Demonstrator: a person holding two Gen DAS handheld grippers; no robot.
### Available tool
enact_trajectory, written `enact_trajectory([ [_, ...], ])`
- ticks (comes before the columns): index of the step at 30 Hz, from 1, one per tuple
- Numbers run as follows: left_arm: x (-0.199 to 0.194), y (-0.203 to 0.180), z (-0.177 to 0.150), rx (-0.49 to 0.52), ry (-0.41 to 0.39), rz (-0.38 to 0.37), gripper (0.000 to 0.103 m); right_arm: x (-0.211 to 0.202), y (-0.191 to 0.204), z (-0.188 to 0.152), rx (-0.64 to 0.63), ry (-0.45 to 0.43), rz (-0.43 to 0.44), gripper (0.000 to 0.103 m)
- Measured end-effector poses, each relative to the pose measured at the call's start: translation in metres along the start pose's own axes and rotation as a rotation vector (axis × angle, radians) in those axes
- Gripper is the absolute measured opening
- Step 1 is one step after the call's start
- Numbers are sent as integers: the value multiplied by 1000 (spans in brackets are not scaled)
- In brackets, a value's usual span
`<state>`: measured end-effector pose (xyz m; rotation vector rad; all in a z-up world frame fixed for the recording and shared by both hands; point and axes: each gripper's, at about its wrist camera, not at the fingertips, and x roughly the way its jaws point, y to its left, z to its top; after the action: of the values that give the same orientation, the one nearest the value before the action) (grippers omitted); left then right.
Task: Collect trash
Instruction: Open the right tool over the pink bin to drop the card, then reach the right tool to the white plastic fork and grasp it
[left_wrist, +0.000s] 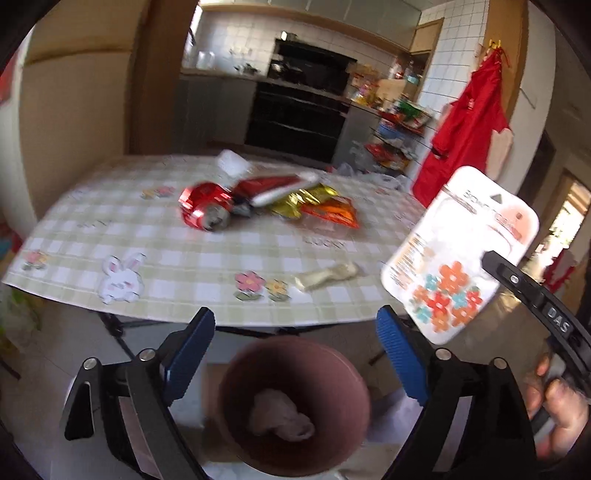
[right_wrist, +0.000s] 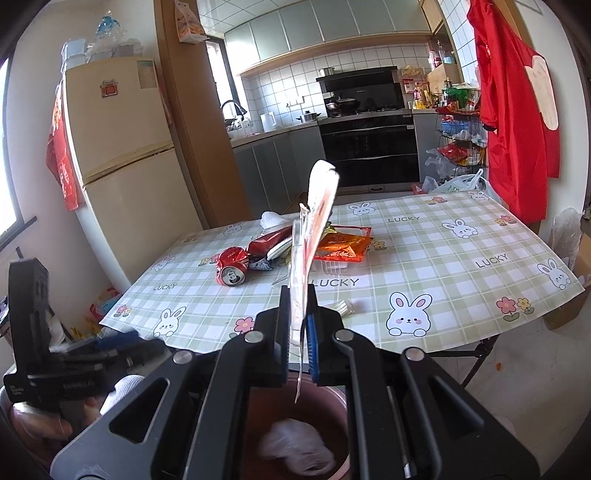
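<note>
Your right claw (right_wrist: 299, 343) is clamping the lower end of a flat card pack (left_wrist: 460, 247), pack standing up past the fingertips, above the bin (left_wrist: 295, 410). Your left claw (left_wrist: 295, 354) is hanging wide open with nothing in it, also over the bin. Tissue (left_wrist: 280, 415) is sitting inside. Can (left_wrist: 207, 206), wrappers (left_wrist: 328, 210) are lying mid-table (left_wrist: 184, 258), well apart from both claws.

White flowered card package (left_wrist: 460, 251) held upright above maroon bin (left_wrist: 295, 410) containing crumpled tissue (left_wrist: 280, 415).
</note>
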<state>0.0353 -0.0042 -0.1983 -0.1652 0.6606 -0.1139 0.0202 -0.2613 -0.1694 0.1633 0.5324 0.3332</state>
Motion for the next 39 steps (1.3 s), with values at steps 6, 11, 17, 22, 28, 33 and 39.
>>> enact_trajectory([
  [6,-23,26,13,-63,-148,186,96,9,11,-6,-27,52,43,12],
  [11,-29,39,13,-115,-179,236,96,15,21,-10,-54,82,63,12],
  [17,-30,43,10,-137,-174,247,96,18,25,-12,-50,102,80,32],
  [22,-29,42,8,-131,-170,245,96,16,25,-13,-48,90,55,58],
  [28,-28,43,8,-129,-159,248,96,15,18,-12,-15,89,40,83],
  [33,-28,41,8,-121,-155,243,97,15,14,-12,-5,86,18,91],
  [39,-26,42,8,-119,-152,242,97,19,7,-15,16,98,-1,91],
])
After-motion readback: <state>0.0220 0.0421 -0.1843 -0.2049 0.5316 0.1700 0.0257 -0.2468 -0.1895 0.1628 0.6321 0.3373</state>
